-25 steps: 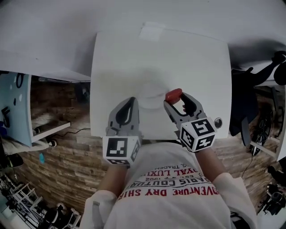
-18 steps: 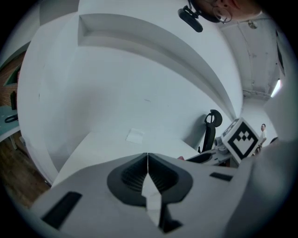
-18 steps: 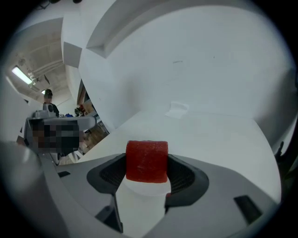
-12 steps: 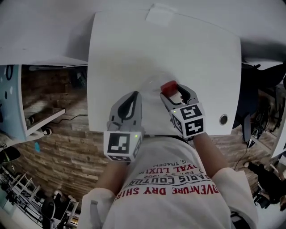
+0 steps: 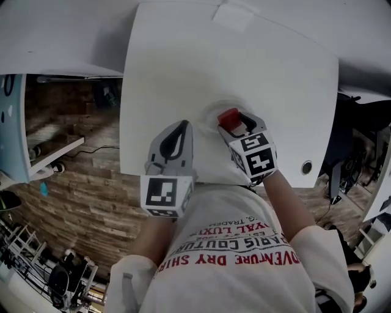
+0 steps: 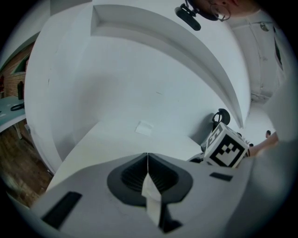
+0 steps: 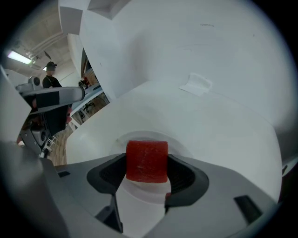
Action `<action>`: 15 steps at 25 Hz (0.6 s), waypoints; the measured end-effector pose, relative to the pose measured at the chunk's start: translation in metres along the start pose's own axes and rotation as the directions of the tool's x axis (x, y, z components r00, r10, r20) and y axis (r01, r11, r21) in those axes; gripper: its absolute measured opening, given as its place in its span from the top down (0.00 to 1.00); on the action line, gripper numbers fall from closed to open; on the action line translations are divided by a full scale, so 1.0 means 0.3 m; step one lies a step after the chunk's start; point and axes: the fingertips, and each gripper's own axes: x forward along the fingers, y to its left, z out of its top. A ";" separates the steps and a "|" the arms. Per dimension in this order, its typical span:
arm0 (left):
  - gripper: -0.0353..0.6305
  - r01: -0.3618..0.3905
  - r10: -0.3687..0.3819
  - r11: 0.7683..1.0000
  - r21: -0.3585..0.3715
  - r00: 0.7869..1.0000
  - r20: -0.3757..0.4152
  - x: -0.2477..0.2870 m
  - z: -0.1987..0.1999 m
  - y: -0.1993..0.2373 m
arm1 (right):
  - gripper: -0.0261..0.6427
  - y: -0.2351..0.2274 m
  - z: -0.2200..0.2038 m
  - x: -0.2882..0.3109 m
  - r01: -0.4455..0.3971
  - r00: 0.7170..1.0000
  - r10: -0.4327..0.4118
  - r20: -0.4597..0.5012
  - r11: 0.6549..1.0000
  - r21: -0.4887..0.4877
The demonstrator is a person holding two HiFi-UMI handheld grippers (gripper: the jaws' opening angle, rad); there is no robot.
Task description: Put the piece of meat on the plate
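Note:
A red block of meat [image 7: 147, 161] sits clamped between the pads of my right gripper [image 7: 147, 173], which is shut on it. In the head view the meat [image 5: 229, 118] hangs just over the white plate [image 5: 215, 112] on the white table. The plate's rim [image 7: 139, 135] shows right behind the meat in the right gripper view. My left gripper [image 5: 181, 129] hovers to the left of the plate with its jaws pressed together and nothing in them. In its own view the left gripper [image 6: 147, 160] shows closed pads over the table.
The white table [image 5: 177, 55] ends close to my body and drops off at the left to a wooden floor. A small white paper patch [image 5: 233, 17] lies at the far edge. A round hole [image 5: 306, 166] sits at the table's right corner.
Both grippers have come down toward the table. My right gripper tipped steeply downward and brought the meat over the plate. The meat stays gripped.

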 end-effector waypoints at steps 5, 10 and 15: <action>0.94 -0.008 0.008 1.000 -0.025 1.000 0.002 0.000 -0.018 0.018 | 0.55 0.009 -0.004 0.028 0.004 0.999 -0.006 -0.046 1.000 -0.028; 0.94 -0.010 0.011 0.999 -0.051 1.000 0.009 -0.011 -0.024 0.032 | 0.55 0.012 -0.006 0.050 0.017 0.997 -0.019 -0.076 0.999 -0.032; 0.94 -0.023 0.024 0.998 -0.058 1.000 0.012 -0.033 -0.030 0.054 | 0.55 0.021 -0.004 0.057 0.022 0.997 -0.025 -0.079 0.999 -0.033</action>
